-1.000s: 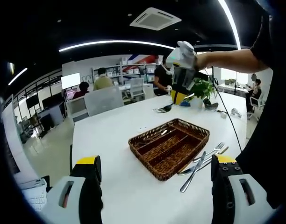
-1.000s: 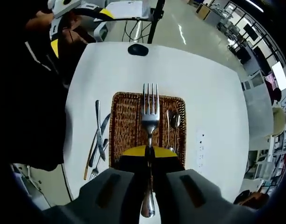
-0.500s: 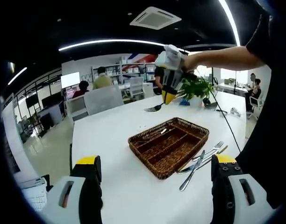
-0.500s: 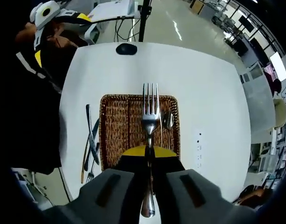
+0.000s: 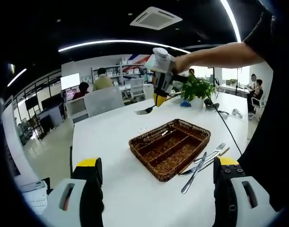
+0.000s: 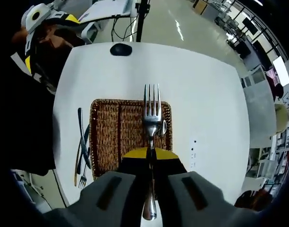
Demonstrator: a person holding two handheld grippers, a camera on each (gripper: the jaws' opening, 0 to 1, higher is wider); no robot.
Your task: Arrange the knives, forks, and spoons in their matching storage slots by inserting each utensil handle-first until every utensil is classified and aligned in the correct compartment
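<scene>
Right tongs [image 6: 149, 153]: pinching fork [image 6: 152, 113], high over basket [image 6: 106, 137].
Left tongs [image 5: 156, 177]: spread, idle.
Risk: fork drops tines-first or into wrong slot.

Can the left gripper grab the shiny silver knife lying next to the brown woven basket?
Probably yes. The left gripper is open and empty, and the shiny silver knife lies bare on the white table beside the brown woven basket.
</scene>
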